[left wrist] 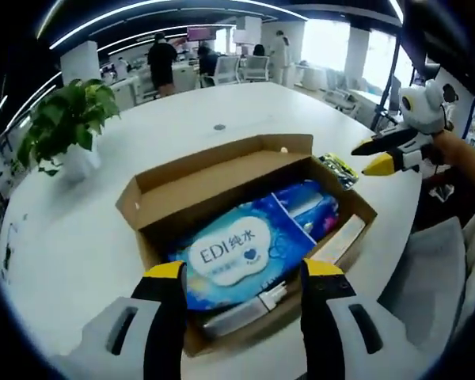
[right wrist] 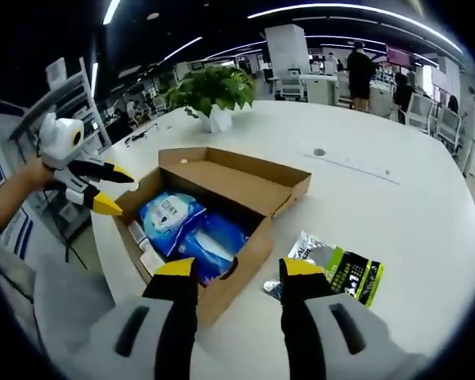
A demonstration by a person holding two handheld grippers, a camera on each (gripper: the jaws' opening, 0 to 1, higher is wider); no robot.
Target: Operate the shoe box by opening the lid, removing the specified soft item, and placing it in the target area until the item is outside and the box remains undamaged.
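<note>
Shoe box point(left wrist: 245, 229) at frame centre on the tabletop point(left wrist: 87, 237), lid already open — blue wipes pack point(left wrist: 241, 253) still inside; left gripper point(left wrist: 244, 279) and right gripper point(right wrist: 232, 269) fingers apart, empty — removal remains.

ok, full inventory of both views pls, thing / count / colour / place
shoe box: 1, brown cardboard, lid open, on the table
wet wipes pack: 1, blue with white label, lying inside the box
smaller blue pack: 1, blue, inside the box beside the wipes
white items: at least 2, at the box's edges; kind unclear
foil packet: 1, green, black and silver, on the table beside the box
table: 1, white
potted plant: 1, green in white pot, on the table
people: several, far background
left gripper: 1, yellow tips, open above the box
right gripper: 1, yellow tips, open at the box wall
</note>
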